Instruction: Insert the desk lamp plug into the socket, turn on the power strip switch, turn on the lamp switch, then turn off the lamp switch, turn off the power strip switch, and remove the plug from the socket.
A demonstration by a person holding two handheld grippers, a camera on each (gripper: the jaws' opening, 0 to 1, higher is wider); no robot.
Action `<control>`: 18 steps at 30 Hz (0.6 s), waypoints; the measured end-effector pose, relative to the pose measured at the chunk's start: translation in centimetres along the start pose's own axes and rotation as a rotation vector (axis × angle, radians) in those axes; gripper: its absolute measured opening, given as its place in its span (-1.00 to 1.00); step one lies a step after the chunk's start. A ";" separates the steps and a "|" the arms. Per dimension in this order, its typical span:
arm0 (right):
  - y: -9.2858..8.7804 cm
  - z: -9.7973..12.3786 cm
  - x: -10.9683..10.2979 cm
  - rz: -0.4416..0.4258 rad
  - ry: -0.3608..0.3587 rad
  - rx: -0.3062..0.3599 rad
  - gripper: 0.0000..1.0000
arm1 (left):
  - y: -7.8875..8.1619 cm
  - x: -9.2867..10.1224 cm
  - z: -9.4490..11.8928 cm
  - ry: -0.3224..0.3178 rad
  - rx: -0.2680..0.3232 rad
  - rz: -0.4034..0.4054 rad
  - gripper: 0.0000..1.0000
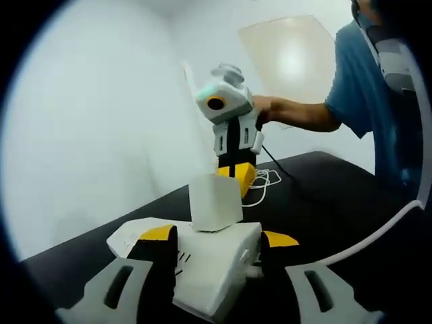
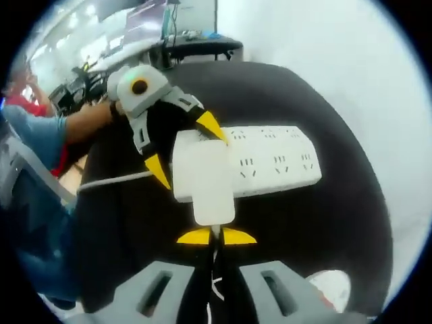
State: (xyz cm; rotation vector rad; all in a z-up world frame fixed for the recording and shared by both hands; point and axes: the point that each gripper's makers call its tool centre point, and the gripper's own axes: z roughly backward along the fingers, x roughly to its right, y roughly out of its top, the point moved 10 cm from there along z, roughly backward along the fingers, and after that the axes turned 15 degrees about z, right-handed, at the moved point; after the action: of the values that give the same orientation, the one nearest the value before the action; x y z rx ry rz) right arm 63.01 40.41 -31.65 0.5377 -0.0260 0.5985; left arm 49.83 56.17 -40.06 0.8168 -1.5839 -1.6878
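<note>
Left claw (image 1: 212, 237), yellow-tipped with black pads, is seen clamped across one end of the white power strip (image 1: 202, 266), a smooth moulded plastic block with slotted sockets, lying on the matt black worktop (image 1: 337, 202). Right claw (image 2: 216, 236) is clenched, its yellow tips together just beside the boxy white lamp plug (image 2: 204, 179), which is seated in the strip near the held end. No lettering can be read. A thin white cable (image 1: 263, 182) is coiled behind. Open worktop remains around the strip; a pale wall (image 1: 88, 121) stands close behind it.
</note>
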 end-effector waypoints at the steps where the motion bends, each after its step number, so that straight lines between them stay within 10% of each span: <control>1: 0.6 0.3 0.2 -0.006 0.000 -0.001 -0.92 | 0.0 0.0 0.0 0.000 -0.001 0.000 -0.06; 8: 2.9 1.4 0.5 0.034 -0.035 -0.035 -0.92 | 0.2 0.0 0.1 0.008 0.001 0.009 -0.05; 18: -1.9 -0.3 -0.1 -0.136 -0.020 0.129 -0.93 | 0.0 0.3 0.0 0.000 -0.002 0.005 -0.06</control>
State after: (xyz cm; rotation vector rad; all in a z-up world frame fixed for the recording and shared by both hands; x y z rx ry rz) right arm 63.93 39.21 -32.78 0.6650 0.0306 0.4644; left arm 49.70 55.92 -40.06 0.8112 -1.5828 -1.6859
